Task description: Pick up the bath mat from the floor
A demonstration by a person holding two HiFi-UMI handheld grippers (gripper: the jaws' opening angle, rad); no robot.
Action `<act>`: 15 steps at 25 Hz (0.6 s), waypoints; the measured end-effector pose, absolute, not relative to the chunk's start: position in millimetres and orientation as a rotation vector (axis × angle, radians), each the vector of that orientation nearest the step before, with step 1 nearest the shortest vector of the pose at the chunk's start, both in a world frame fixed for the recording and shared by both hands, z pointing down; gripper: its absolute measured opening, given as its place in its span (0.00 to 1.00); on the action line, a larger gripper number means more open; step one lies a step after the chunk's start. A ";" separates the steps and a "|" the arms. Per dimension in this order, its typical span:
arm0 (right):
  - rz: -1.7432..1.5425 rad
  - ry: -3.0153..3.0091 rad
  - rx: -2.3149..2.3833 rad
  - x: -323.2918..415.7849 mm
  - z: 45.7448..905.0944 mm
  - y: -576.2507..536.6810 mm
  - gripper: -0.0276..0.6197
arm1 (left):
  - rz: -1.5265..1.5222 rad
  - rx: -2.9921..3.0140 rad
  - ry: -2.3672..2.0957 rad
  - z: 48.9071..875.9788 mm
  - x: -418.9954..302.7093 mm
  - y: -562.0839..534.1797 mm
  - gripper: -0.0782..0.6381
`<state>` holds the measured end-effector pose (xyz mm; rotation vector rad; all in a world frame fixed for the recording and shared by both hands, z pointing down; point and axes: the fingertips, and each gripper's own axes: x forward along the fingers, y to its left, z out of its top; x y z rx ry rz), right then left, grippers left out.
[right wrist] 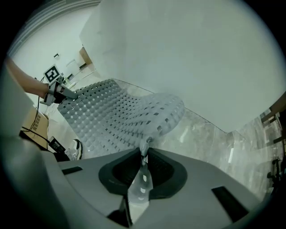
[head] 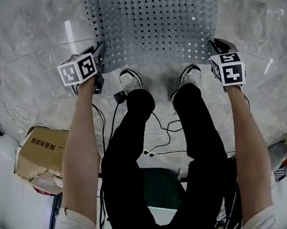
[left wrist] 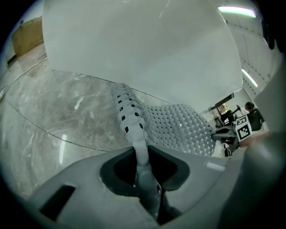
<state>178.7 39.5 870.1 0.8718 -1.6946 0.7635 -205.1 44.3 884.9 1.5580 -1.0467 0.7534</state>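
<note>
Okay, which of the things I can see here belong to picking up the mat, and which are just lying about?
Job: mat; left tool and right tool, each shut on a near corner of it.
Lying about: box; cables on the floor.

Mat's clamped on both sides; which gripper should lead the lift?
Left, probably: the left gripper holds a thick fold of the bath mat deep in its jaws; the right gripper pinches only a thin corner.
</note>
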 end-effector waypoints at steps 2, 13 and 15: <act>0.780 -1.708 0.863 181.2 849.1 46.5 0.12 | 0.749 1.560 -1.037 863.8 -199.9 50.6 0.21; 0.795 -1.821 0.933 175.1 676.9 61.3 0.12 | 0.628 1.549 -1.069 709.2 -187.4 72.2 0.19; 0.776 -1.851 0.939 173.2 638.1 63.4 0.12 | 0.618 1.555 -1.074 675.2 -186.6 75.8 0.19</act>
